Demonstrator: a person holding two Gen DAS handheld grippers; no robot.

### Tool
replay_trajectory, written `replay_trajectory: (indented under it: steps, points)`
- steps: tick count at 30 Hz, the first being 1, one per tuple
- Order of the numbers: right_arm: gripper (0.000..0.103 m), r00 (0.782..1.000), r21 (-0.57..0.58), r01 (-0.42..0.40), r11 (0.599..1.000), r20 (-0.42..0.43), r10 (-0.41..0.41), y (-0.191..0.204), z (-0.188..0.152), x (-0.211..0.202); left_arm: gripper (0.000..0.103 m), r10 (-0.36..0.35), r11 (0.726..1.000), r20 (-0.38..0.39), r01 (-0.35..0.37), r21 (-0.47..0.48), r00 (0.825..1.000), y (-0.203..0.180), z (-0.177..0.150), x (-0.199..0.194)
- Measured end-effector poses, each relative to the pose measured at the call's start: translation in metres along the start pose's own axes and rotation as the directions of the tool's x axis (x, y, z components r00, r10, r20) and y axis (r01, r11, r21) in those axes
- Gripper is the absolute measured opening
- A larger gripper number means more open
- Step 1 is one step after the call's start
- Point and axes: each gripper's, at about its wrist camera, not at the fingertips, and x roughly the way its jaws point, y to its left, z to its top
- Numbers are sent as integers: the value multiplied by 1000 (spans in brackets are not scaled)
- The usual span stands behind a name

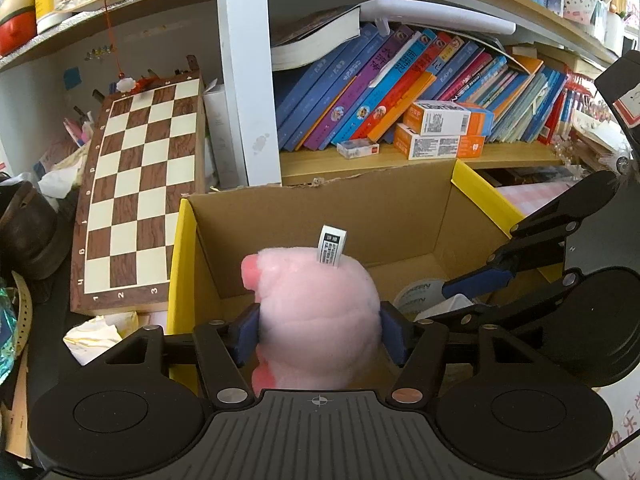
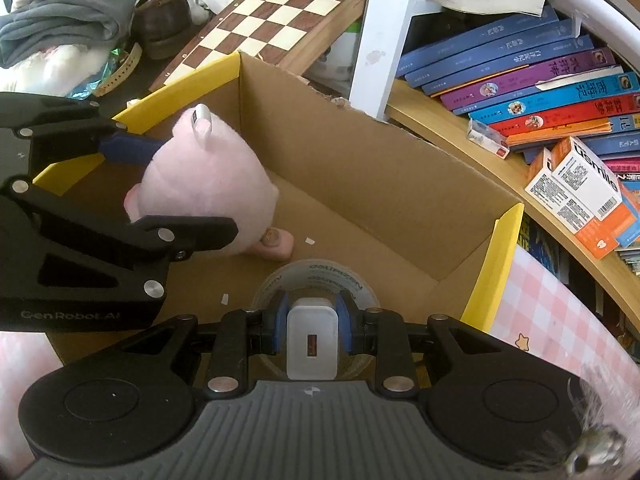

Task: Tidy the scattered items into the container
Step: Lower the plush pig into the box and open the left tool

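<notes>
Right now the fluffy pink plush toy (image 1: pixel 318 320) sits between the blue pads of the left gripper (image 1: pixel 320 334), which touch it on both flanks, its pink feet down on the floor of the open brown cardboard box with yellow-edged flaps (image 2: pixel 360 168); a white barcode tag (image 1: pixel 331 249) sticks up from its top. Beside it, also inside the box, the right gripper (image 2: pixel 312 328) is clamped on a small white rectangular charger block (image 2: pixel 312 340), its blue pads (image 2: pixel 280 326) tight against both sides, directly above a roll of clear packing tape (image 2: pixel 320 280) lying flat on the box floor. Behind the box a brown-and-cream wooden chessboard (image 1: pixel 140 196) leans against a white shelf post (image 1: pixel 248 80), and a wooden shelf holds slanting blue, purple and red books (image 1: pixel 400 88) with orange-and-white cartons (image 1: pixel 444 130) stacked in front
</notes>
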Motion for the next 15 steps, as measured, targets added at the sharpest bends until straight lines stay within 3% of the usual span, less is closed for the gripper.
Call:
replay_trajectory:
  steps: [6,12,15]
  points:
    - [25,1000,4,-1,1000,-1,1,-1,1,0,66,-3,1000,-9,3,-21,1000,2,1,0]
    - [25,1000,10,2,1000,-9,-2,-1,-1,-1,83,9,999,7,-9,-48,1000,5,0,-6]
    - [25,1000,14,6,1000,-2,-5,-1,-1,-4,86,19,999,20,-18,-49,1000,5,1,-10]
